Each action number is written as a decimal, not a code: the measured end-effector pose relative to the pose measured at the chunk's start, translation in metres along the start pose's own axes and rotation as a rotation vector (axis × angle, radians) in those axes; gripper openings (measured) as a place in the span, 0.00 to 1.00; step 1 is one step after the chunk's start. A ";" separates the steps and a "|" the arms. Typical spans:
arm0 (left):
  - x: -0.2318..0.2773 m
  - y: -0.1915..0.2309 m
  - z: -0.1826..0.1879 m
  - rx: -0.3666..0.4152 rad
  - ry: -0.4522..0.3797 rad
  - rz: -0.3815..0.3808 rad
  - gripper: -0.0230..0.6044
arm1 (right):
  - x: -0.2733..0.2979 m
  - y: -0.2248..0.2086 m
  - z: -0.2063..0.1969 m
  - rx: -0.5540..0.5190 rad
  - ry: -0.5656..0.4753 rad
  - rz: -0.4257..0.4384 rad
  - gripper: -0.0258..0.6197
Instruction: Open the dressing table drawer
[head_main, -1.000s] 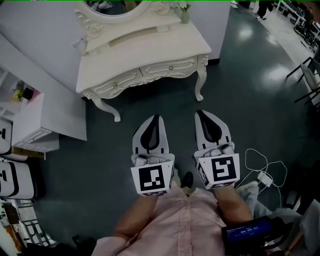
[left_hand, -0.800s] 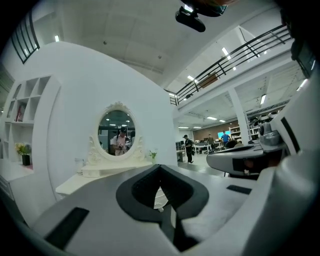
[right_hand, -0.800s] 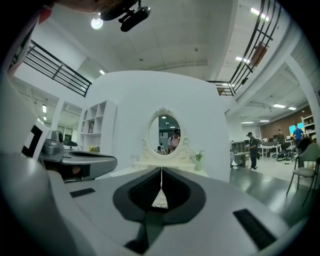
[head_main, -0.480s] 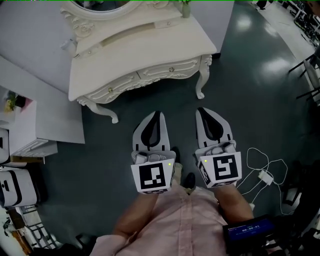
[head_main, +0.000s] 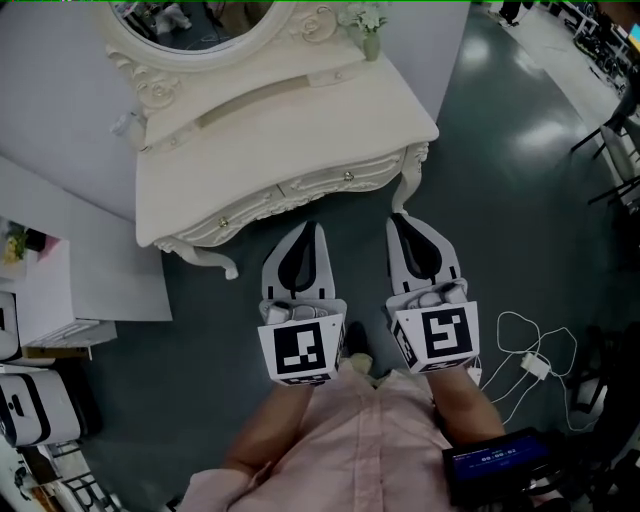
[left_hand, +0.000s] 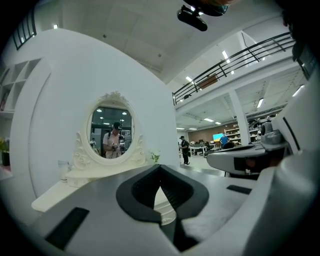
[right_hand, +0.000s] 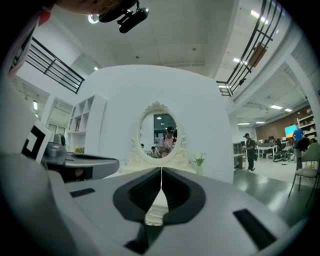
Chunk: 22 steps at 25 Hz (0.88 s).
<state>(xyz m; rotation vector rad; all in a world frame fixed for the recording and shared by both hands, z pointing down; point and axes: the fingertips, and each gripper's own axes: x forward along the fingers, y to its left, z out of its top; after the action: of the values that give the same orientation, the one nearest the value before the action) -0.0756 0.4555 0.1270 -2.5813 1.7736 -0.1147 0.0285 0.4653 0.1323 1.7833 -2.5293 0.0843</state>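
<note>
— Cream-painted wood with carved edges: is that the dressing table (head_main: 290, 120)?
— Yes, it stands against a white wall (head_main: 50, 100) on a dark green floor (head_main: 500, 170), with an oval mirror (head_main: 190, 20) at its back and a small vase (head_main: 371, 42) near the far corner
— Where are the drawers?
— Side by side in the front, each with a small knob. The left drawer (head_main: 240, 212) and the right drawer (head_main: 345, 180) both sit flush, shut
— And the grippers?
— Both are held level, pointing at the table front. The left gripper (head_main: 313, 228) has its jaws pressed together on nothing; the right gripper (head_main: 397, 220) likewise, clenched and empty
— Do they touch the table?
— Hard to say from above; the tips look just short of the front edge. A white cable (head_main: 530, 345) lies on the floor beside the right gripper
</note>
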 end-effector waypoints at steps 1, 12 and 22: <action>0.005 0.005 0.002 0.000 -0.008 -0.002 0.07 | 0.006 0.000 0.002 -0.002 -0.005 -0.006 0.07; 0.046 0.018 -0.003 -0.020 -0.010 -0.035 0.07 | 0.042 -0.013 0.003 -0.010 -0.002 -0.045 0.07; 0.097 0.019 -0.014 0.005 0.035 -0.013 0.07 | 0.087 -0.050 -0.003 0.000 0.013 -0.028 0.07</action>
<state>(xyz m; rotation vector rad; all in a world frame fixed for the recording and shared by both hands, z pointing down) -0.0598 0.3581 0.1454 -2.6042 1.7652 -0.1653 0.0464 0.3670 0.1419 1.8120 -2.4951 0.0948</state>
